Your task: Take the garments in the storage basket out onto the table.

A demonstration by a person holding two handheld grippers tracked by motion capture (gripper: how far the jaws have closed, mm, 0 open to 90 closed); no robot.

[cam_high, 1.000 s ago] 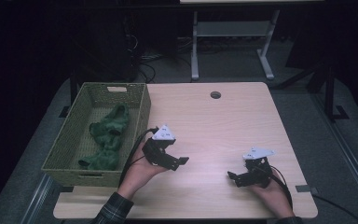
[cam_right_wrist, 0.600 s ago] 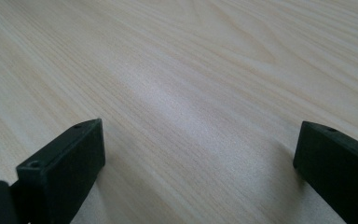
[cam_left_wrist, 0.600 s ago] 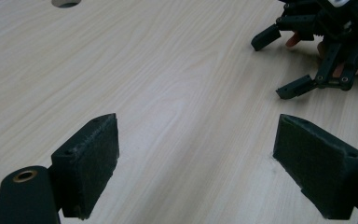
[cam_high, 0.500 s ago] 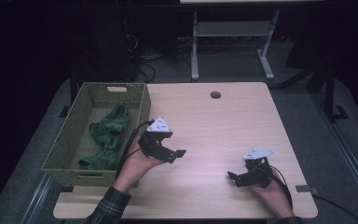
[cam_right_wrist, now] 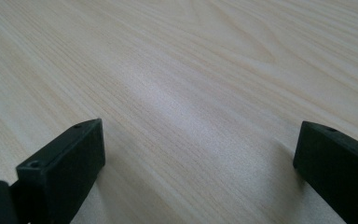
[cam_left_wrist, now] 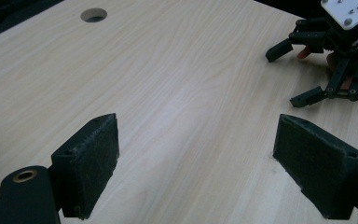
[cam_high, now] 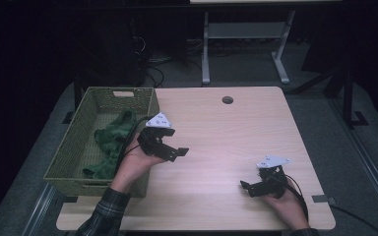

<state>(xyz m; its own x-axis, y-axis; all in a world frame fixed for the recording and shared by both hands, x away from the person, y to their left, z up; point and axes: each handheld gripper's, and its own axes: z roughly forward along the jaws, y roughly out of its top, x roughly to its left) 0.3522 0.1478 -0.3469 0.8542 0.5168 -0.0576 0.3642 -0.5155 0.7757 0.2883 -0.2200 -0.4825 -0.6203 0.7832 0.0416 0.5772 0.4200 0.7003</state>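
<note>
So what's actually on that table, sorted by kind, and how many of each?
Woven basket: 1
Green cloth, lying in the basket: 1 bundle; I cannot tell if it is more than one piece
Handheld grippers: 2, the left gripper and the right gripper, both open and empty
Total: 4

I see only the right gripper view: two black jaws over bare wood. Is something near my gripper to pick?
Observer: Not nearby. In the high view the right gripper sits low over the table near its front right corner, open.
Operator: Where is the other gripper?
Observer: The left gripper is raised beside a green basket at the table's left edge, also open.
Operator: Is the basket empty?
Observer: No, a green cloth lies inside it.
</note>
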